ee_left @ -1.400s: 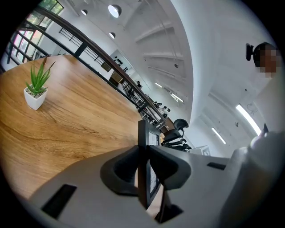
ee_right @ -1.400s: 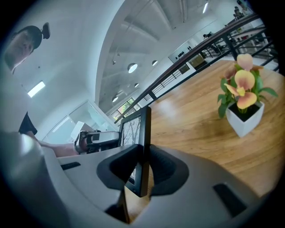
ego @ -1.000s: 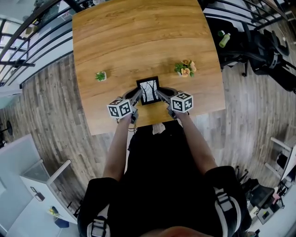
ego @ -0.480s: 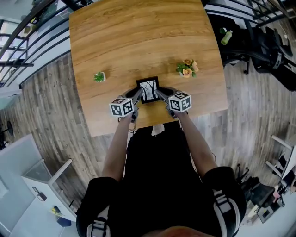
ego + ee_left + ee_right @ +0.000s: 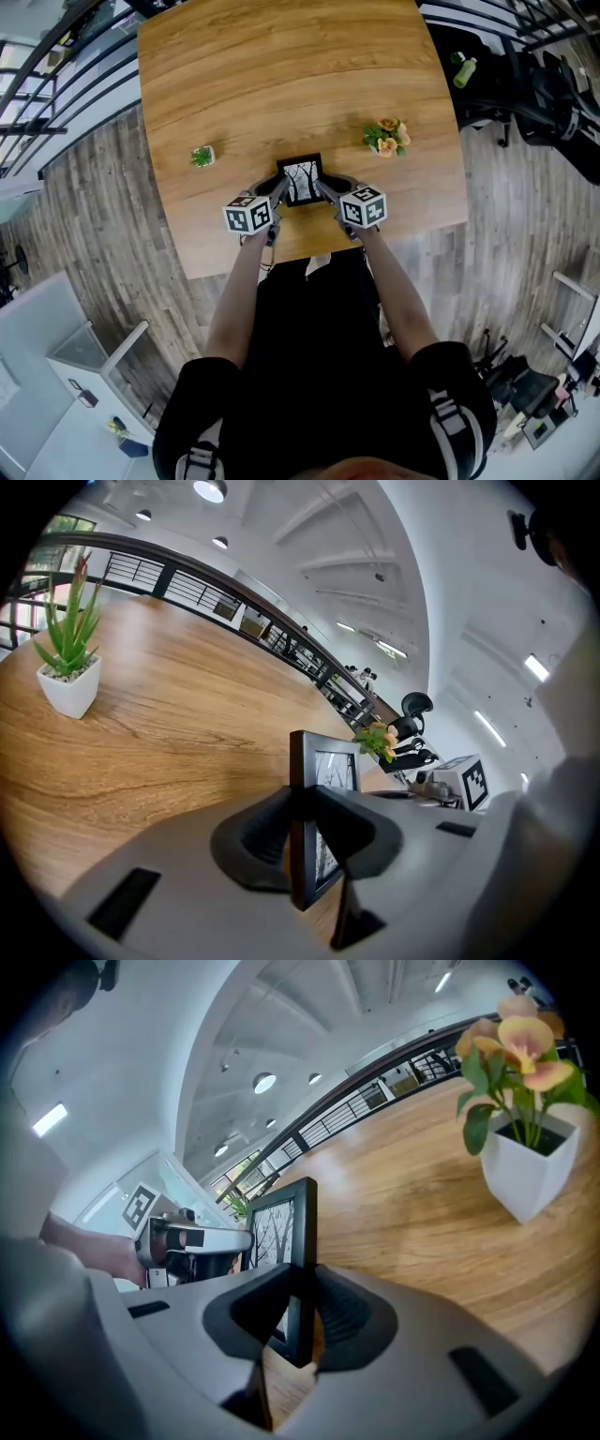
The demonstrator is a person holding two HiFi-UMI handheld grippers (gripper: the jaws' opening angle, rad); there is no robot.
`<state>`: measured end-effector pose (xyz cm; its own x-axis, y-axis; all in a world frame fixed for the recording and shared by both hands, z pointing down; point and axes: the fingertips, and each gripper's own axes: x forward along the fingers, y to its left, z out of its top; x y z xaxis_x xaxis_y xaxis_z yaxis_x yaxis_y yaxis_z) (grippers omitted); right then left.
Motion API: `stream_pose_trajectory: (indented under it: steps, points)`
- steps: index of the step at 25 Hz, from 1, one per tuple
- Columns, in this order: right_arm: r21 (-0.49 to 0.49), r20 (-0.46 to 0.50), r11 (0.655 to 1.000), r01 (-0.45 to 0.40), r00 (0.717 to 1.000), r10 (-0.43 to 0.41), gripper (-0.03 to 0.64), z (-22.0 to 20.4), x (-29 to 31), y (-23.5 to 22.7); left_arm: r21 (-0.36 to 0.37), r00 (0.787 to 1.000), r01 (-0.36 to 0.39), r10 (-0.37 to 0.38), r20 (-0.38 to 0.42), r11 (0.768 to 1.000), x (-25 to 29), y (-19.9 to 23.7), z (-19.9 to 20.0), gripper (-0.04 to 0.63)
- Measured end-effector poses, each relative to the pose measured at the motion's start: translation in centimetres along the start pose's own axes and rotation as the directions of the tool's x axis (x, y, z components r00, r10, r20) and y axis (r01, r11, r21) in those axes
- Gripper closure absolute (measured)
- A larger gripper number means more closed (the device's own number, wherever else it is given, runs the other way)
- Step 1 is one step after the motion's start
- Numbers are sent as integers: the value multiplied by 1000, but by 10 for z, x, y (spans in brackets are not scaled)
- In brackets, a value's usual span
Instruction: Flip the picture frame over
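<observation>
A small black picture frame (image 5: pixel 301 180) sits near the front edge of a wooden counter (image 5: pixel 281 84). It is held between two grippers. The left gripper (image 5: pixel 302 832) is closed on the frame's left side rail, and the right gripper (image 5: pixel 305 1321) is closed on its right rail. The frame looks light and rigid, with a breakable glass front, so the rails are the safest place to hold it. The picture side faces the person. The long axis runs away from them.

The bench (image 5: pixel 281 84) is warm, grained wood with a soft sheen. The frame (image 5: pixel 301 180) is smooth matt black with a glossy front. The left tongs (image 5: pixel 302 803) and right tongs (image 5: pixel 302 1305) look like matt grey plastic. The floor (image 5: pixel 84 216) is grey wood-grain planks.
</observation>
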<state>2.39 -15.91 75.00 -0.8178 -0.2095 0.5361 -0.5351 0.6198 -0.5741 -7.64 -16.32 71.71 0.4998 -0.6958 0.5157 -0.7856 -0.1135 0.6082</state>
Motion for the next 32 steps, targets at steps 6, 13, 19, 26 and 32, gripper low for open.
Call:
stream_pose_trajectory:
  steps: [6,13,19,26,32]
  points:
    - [-30,15,999,21,1000,-21,526,2,4,-5,4,1000,-11,11,6,1000,5,5,1,503]
    - [-45,35,998,41,999,-39,522,4,12,-9,14,1000,-27,27,12,1000,11,13,3,502]
    - [-82,39,992,100,994,-97,518,7,16,-13,31,998,-65,65,20,997,18,19,5,502]
    - [-120,41,979,167,986,-163,514,7,21,-16,64,994,-112,112,9,992,23,27,3,497]
    - [-148,44,964,220,975,-216,514,9,21,-19,99,991,-133,133,7,986,29,29,5,493]
